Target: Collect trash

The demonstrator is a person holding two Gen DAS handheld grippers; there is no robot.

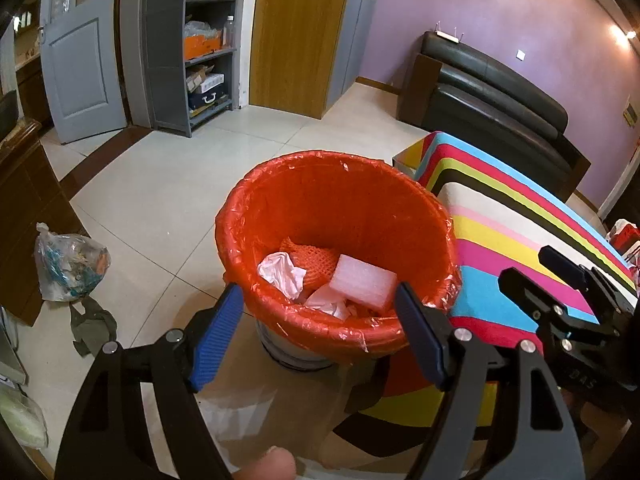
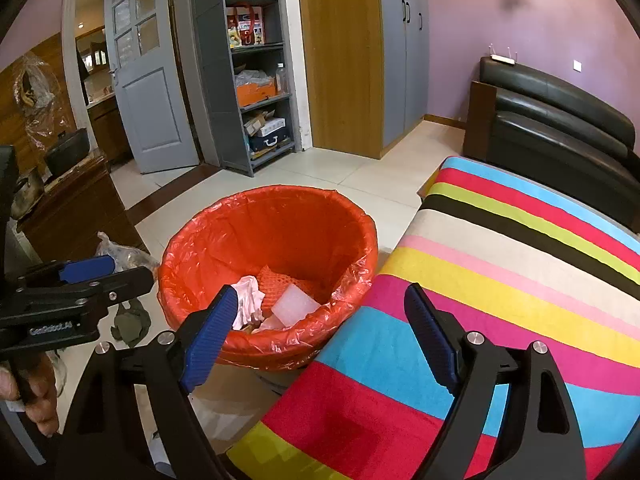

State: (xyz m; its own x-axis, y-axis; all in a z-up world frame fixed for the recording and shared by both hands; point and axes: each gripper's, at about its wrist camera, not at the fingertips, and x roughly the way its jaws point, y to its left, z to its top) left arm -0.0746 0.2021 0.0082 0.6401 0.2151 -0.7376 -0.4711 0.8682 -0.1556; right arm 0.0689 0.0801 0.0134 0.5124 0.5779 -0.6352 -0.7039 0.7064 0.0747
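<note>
Hovering with both spread wide and empty: left gripper (image 1: pixel 320 316) over the orange-lined bin (image 1: pixel 240 236) at center frame, right gripper (image 2: pixel 320 316) lower right above the striped cloth (image 2: pixel 500 260).

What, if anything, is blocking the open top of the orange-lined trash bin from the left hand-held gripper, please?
Nothing visible: the left hand-held gripper hangs open and empty just short of the trash bin, whose mouth is uncovered.

- Setting: room in a home.
- Black leather sofa (image 2: pixel 556 120) against purple wall (image 2: pixel 520 12).
- Grey shelf unit (image 2: pixel 256 64) holding books, boxes, a bottle.
- Panelled door (image 2: pixel 148 92) open onto another room.
- Tiled floor (image 1: pixel 168 184); striped cloth (image 2: pixel 500 264) over furniture.
</note>
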